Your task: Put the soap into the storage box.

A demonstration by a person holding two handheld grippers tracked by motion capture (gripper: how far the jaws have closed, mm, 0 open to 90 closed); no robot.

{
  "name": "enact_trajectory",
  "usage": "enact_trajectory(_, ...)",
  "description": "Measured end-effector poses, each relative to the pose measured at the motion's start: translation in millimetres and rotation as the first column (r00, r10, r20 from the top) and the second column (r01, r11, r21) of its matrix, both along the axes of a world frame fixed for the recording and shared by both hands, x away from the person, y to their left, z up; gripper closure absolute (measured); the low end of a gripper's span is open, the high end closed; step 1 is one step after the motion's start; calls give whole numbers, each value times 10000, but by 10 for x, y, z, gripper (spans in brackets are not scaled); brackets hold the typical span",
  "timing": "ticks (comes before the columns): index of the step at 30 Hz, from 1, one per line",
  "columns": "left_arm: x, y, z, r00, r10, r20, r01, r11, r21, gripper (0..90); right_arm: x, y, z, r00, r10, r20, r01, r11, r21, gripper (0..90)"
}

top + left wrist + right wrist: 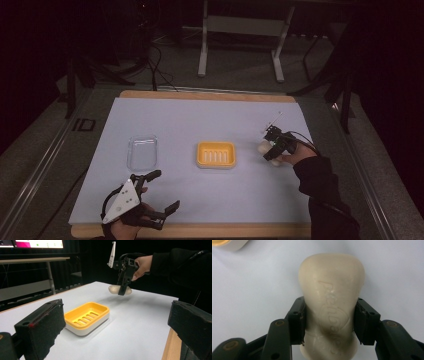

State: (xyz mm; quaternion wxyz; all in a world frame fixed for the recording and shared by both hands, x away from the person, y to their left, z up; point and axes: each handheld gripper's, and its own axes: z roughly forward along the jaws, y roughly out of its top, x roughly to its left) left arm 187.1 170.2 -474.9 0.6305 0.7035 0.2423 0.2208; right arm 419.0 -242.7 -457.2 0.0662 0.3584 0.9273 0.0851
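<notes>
The high view is looking forward and down over the pale blue table mat [210,125]. The left gripper view is facing across it, sharing the yellow slotted plastic soap dish [215,154] [87,314]. The right gripper view is looking down close at the cream soap bar [331,302].

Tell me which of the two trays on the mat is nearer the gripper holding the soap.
The yellow soap dish at mid-mat; the clear tray lies farther left, beyond it from the right gripper clamping the soap bar.

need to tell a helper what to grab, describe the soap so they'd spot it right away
Start at the pale sheet covering the table, then go right of the yellow soap dish in its middle. There the right gripper holds the soap clear of the sheet, jaws shut on its narrow waist. It is the one cream, rounded bar, with a word pressed into its face.
</notes>
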Motion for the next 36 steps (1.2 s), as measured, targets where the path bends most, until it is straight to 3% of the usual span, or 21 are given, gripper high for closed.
enact_trajectory(6, 2, 1, -1, 10000, -2, -4, 2, 10000, -22, 12, 11, -29, 53, 9984, 562, -52, -562, 9984, -11, 500)
enact_trajectory(10, 2, -2, -2, 10000, -39, -16, 39, 10000, -35, 12, 37, -95, 136, 9905, 1374, 32, -1374, 9903, 197, 499)
enact_trajectory(13, 4, -1, -2, 10000, -35, -26, 35, 10000, -28, 11, 40, -114, 169, 9797, 2004, -27, -2001, 9790, 388, 499)
enact_trajectory(16, 4, -1, -3, 10000, -44, -23, 44, 10000, -15, 11, 17, -123, 194, 9583, 2854, -137, -2842, 9569, 592, 499)
enact_trajectory(18, 5, -3, -3, 10000, -65, -31, 65, 10000, -16, 12, -7, -120, 196, 9384, 3454, -102, -3442, 9369, 604, 499)
enact_trajectory(20, 5, -6, -4, 10000, -87, -34, 87, 10000, -18, 12, -11, -119, 188, 9260, 3735, -550, -3700, 9268, 649, 499)
enact_trajectory(22, 4, -9, -4, 9999, -102, -24, 102, 9999, -22, 12, -26, -111, 159, 9079, 4123, -757, -4097, 9110, 473, 499)
enact_trajectory(23, 4, -9, -4, 9999, -102, -24, 102, 9999, -22, 12, -26, -111, 159, 9079, 4123, -757, -4097, 9110, 473, 499)
enact_trajectory(24, 4, -9, -4, 9999, -102, -24, 102, 9999, -22, 12, -33, -111, 146, 9010, 4250, -866, -4235, 9052, 366, 499)
enact_trajectory(25, 5, -11, -5, 9999, -114, -28, 114, 9999, 12, 12, -44, -128, 118, 8890, 4494, -880, -4493, 8931, 218, 498)
enact_trajectory(26, 6, -13, -5, 9999, -119, -30, 119, 9999, 7, 12, -44, -128, 118, 8890, 4494, -880, -4493, 8931, 218, 498)
enact_trajectory(29, 5, -16, -6, 9999, -116, -27, 116, 9999, 29, 11, -73, -149, 107, 8704, 4856, -812, -4850, 8740, 284, 498)
enact_trajectory(31, 6, -18, -6, 9999, -111, -27, 111, 9999, 34, 12, -97, -153, 111, 8503, 5200, -814, -5181, 8541, 451, 499)
enact_trajectory(32, 6, -18, -6, 9999, -111, -27, 111, 9999, 34, 12, -97, -153, 111, 8503, 5200, -814, -5181, 8541, 451, 499)
enact_trajectory(36, 4, -20, -5, 9999, -135, -29, 135, 9999, 29, 12, -123, -118, 134, 8317, 5496, -781, -5461, 8353, 635, 499)
